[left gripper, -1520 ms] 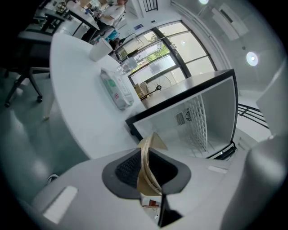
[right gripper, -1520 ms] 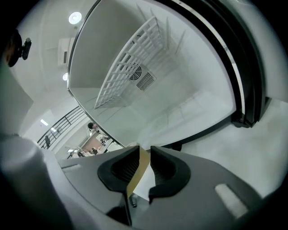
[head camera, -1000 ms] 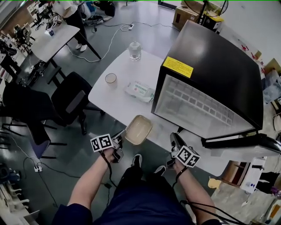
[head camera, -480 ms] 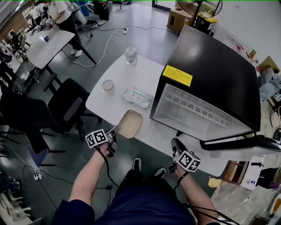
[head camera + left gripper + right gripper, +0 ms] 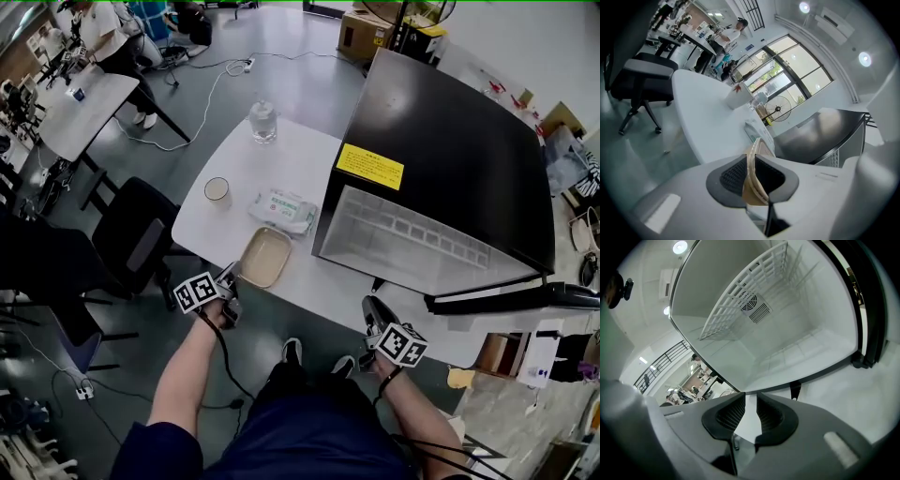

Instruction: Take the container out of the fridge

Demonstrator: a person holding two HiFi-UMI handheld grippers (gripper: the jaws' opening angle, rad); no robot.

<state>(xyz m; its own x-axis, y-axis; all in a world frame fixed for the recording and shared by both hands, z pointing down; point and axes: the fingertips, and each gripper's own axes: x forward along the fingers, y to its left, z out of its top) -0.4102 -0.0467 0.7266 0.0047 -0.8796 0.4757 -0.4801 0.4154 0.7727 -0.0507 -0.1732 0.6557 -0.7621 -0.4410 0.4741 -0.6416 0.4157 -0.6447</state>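
The beige shallow container [image 5: 265, 257] sits on the white table [image 5: 300, 150], just left of the black fridge [image 5: 450, 150]. My left gripper [image 5: 228, 284] is shut on its near rim. In the left gripper view the thin beige rim [image 5: 753, 164] is pinched between the pads of the left gripper [image 5: 751, 177]. My right gripper [image 5: 372, 314] hovers at the table's near edge below the fridge opening. In its own view the right gripper [image 5: 751, 414] has its jaws slightly apart with nothing between them, facing the bare white fridge interior [image 5: 787, 348] and its wire shelf [image 5: 740, 301].
A wipes pack [image 5: 278, 211], a paper cup [image 5: 217, 189] and a clear bottle [image 5: 262, 120] stand on the table beyond the container. The fridge door [image 5: 511, 298] hangs open to the right. A black office chair [image 5: 141, 239] is at the left.
The left gripper has carried the container from the table's near edge further onto the table, toward the wipes pack and away from the fridge. The right gripper has hardly moved.
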